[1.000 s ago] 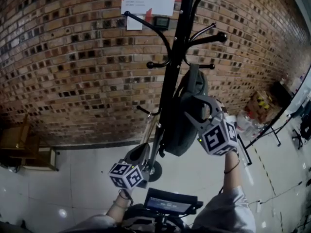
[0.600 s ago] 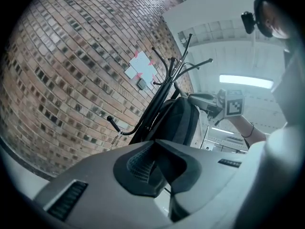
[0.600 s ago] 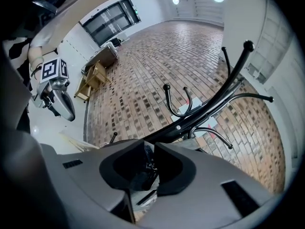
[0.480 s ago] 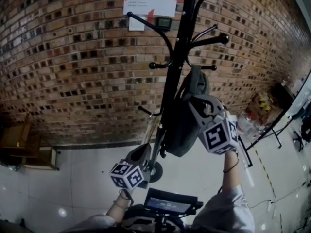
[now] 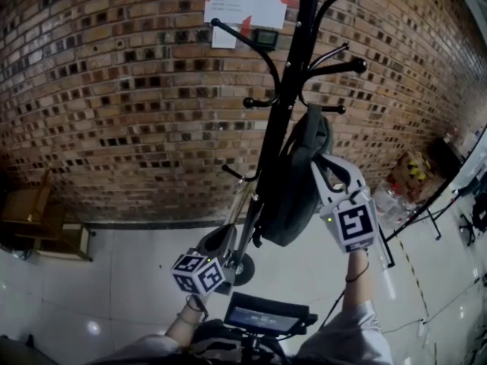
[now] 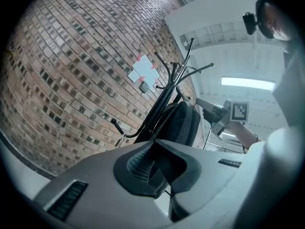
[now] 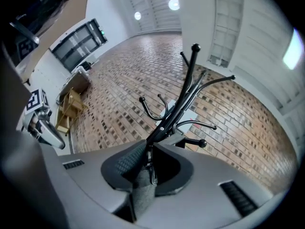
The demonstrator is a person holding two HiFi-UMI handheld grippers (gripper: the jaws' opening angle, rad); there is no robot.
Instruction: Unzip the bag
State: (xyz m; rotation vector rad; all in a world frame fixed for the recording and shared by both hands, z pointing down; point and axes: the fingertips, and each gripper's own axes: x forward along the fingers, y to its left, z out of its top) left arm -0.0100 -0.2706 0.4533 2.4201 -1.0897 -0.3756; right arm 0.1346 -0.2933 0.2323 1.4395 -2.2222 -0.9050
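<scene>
Right gripper (image 7: 148, 166) just closed on bag (image 5: 293, 196)

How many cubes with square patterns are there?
2. One cube sits low on the left; the other cube is higher on the right, beside the hanging bag. None seems hidden.

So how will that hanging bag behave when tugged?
Probably floppy: the bag droops as soft grey fabric. It hangs from a hook on the coat stand, so it will likely swing toward a pull rather than resist.
</scene>
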